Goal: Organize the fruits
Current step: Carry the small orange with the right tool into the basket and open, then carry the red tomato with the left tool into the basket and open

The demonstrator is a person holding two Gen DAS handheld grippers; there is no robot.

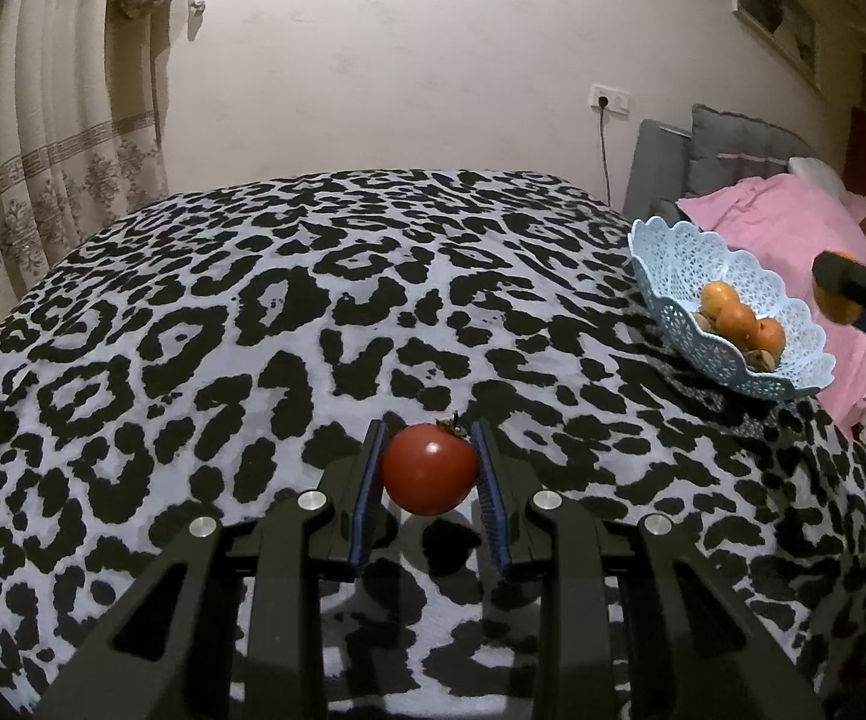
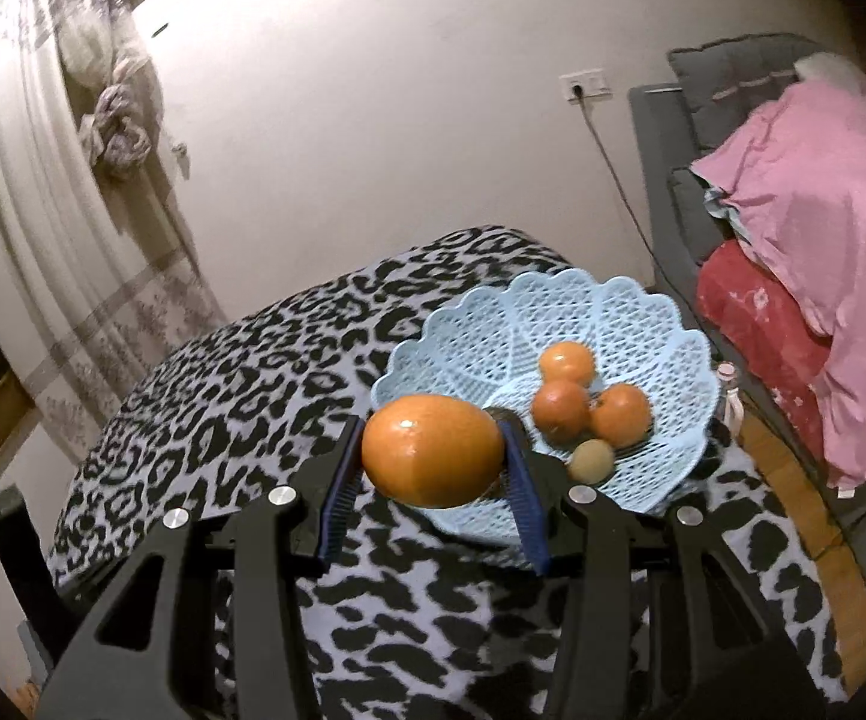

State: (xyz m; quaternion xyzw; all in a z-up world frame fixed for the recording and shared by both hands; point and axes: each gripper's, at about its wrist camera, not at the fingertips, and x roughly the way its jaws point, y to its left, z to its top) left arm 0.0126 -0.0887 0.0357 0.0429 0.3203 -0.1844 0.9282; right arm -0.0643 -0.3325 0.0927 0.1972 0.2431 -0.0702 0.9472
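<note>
Over the near rim of the blue basket (image 2: 661, 324) the right gripper (image 2: 433, 468) clamped an orange (image 2: 433, 459), best released low beside the fruits inside, while the left gripper (image 1: 430, 468) gripped a red tomato (image 1: 430, 468) above the spotted cloth (image 1: 253, 300).

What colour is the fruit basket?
Pale blue lattice basket; the right wrist view shows it best.
</note>
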